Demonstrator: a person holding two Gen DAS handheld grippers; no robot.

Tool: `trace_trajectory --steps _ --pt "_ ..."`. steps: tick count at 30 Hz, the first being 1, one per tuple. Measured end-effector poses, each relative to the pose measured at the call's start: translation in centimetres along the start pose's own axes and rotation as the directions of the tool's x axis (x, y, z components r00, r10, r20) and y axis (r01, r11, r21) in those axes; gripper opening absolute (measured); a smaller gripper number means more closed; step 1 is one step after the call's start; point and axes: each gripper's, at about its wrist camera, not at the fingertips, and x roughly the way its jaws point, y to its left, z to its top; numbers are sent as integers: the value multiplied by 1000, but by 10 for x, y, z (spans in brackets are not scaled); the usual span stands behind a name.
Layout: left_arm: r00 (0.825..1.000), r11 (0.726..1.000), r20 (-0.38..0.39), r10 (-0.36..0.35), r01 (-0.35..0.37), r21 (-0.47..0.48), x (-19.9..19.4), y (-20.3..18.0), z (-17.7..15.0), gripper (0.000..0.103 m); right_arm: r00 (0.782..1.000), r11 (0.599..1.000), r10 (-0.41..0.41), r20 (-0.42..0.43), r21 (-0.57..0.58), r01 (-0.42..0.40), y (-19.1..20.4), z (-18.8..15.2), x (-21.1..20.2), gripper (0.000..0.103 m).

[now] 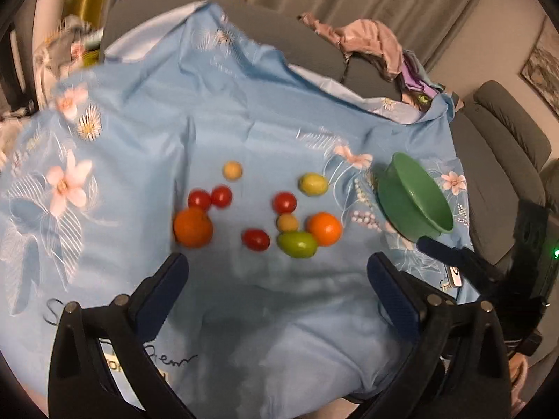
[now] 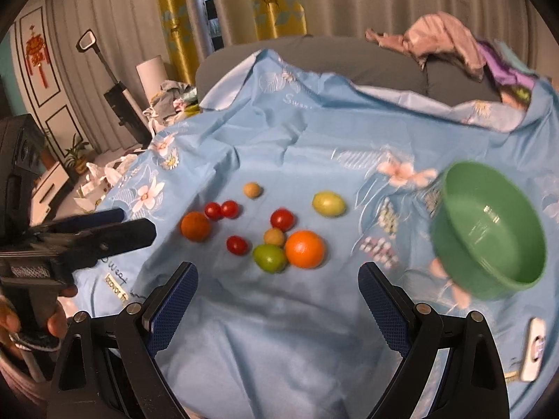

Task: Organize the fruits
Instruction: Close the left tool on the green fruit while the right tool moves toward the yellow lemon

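Loose fruits lie on a light blue floral cloth (image 1: 244,111): two oranges (image 1: 193,227) (image 1: 325,228), several red cherry tomatoes (image 1: 256,239), a green fruit (image 1: 297,243), a yellow-green fruit (image 1: 313,184) and two small tan fruits (image 1: 232,170). An empty green bowl (image 1: 414,197) (image 2: 489,227) stands to their right. My left gripper (image 1: 277,272) is open and empty, just short of the fruits. My right gripper (image 2: 277,281) is open and empty, close to the green fruit (image 2: 269,257) and the right orange (image 2: 305,248). The left gripper (image 2: 136,225) also shows at the left of the right wrist view.
A white phone-like device (image 2: 532,347) lies on the cloth at front right. Grey sofa cushions (image 2: 314,56) and a pink garment (image 2: 440,40) are behind the cloth. Clutter and a floor cleaner (image 2: 118,101) stand at back left.
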Motion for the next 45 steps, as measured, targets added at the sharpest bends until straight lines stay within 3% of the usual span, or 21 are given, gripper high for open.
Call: trace_trajectory --steps 4,12,17,23,25,28,31,36,40,45 --pt "999 998 -30 44 -42 57 14 -1 -10 102 999 1000 6 -39 -2 -7 -5 -13 21 91" --pt "996 995 -92 -3 12 103 40 0 -15 99 997 1000 17 -76 24 -15 -22 -22 45 81" --pt "995 986 -96 -5 21 167 51 -9 -13 94 998 999 -6 -55 43 9 -38 -17 46 75" --pt "997 989 -81 -10 22 145 57 0 -6 93 999 997 13 -35 81 -10 -54 -11 47 74" --pt "996 987 -90 -21 35 158 60 -4 -8 88 999 995 24 -21 97 -22 -58 -8 47 74" --pt "988 978 -123 -92 113 173 67 -15 -11 78 999 991 32 -1 126 -32 -65 -4 48 74" --pt "984 971 -138 -115 141 192 75 -24 -12 77 999 989 36 17 141 -38 -69 0 46 74" --pt "985 970 -150 -89 120 210 96 -32 -5 77 997 985 56 53 160 -64 -75 2 43 74" --pt "984 963 -174 -41 86 255 117 -38 -2 58 997 984 62 53 163 -70 -79 4 46 74" --pt "983 960 -182 -23 72 269 130 -38 3 53 996 984 78 51 158 -85 -84 15 52 74"
